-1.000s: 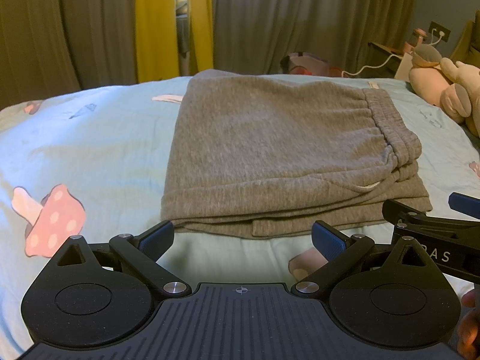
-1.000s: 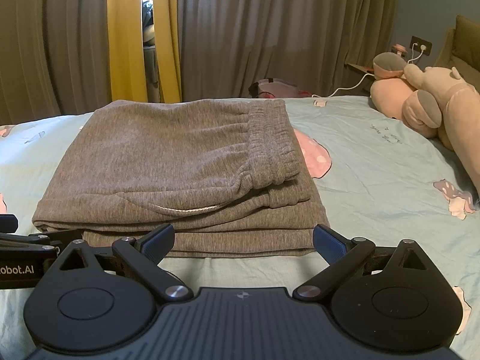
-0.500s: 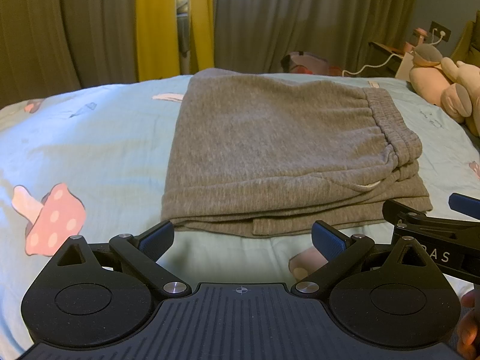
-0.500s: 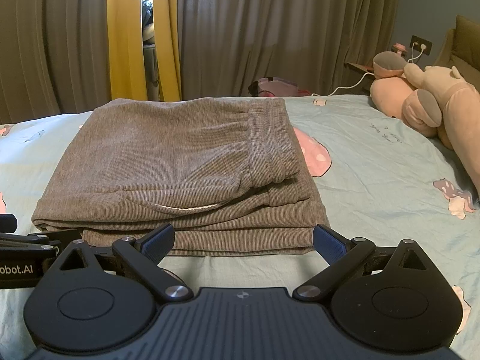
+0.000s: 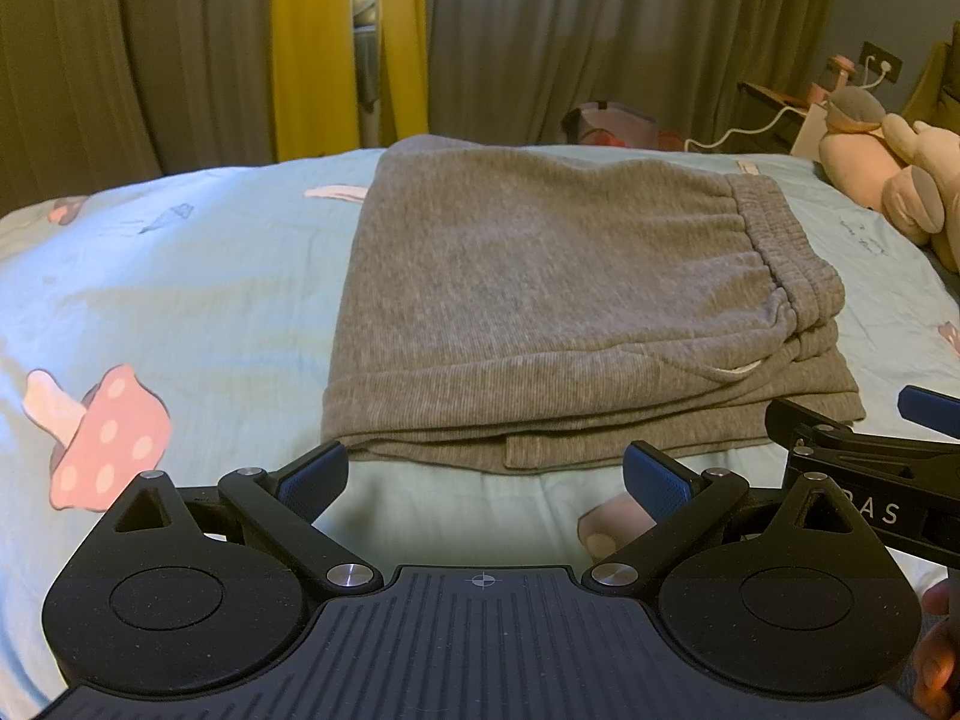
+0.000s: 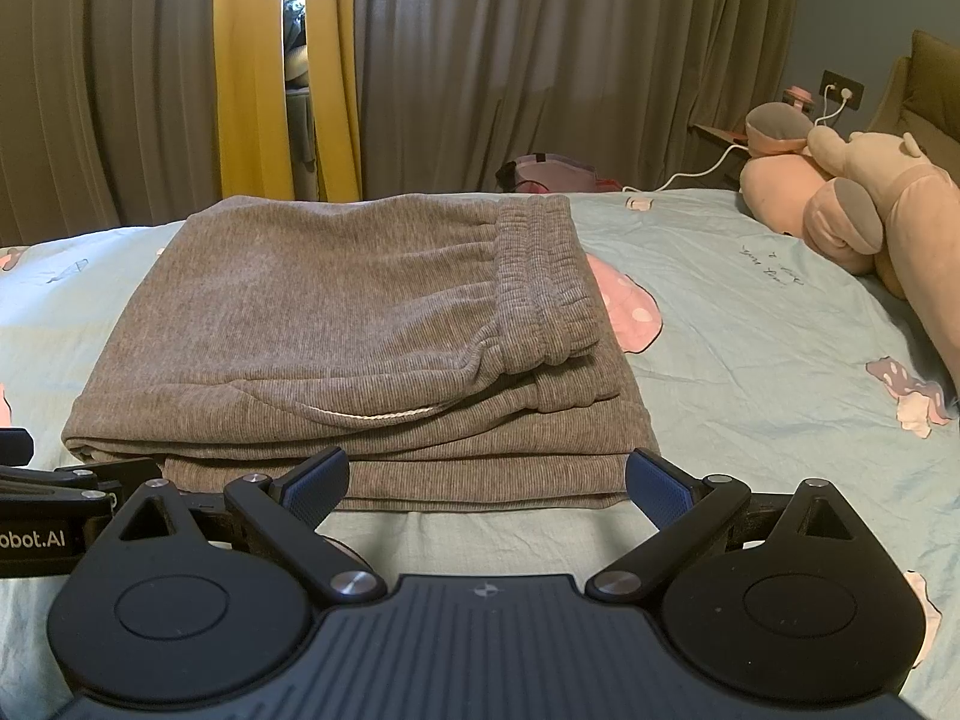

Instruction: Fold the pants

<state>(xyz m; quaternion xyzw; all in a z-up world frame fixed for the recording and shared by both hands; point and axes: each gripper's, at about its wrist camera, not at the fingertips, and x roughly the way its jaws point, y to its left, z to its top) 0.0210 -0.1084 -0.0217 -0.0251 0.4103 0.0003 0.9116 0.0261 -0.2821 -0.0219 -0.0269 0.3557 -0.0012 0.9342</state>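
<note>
Grey pants (image 5: pixel 558 300) lie folded into a flat rectangle on the light blue bed sheet (image 5: pixel 180 300), elastic waistband at the right on top. They also show in the right wrist view (image 6: pixel 336 336). My left gripper (image 5: pixel 483 474) is open and empty, just short of the pants' near edge. My right gripper (image 6: pixel 486 474) is open and empty, also just short of the near edge, to the right of the left one. The right gripper's fingers (image 5: pixel 840 438) show at the right of the left wrist view.
Plush toys (image 6: pixel 852 216) lie on the bed at the far right. Grey and yellow curtains (image 6: pixel 420 72) hang behind the bed. A white cable (image 6: pixel 708 168) runs to a wall socket at the back right. The sheet has pink mushroom prints (image 5: pixel 102 438).
</note>
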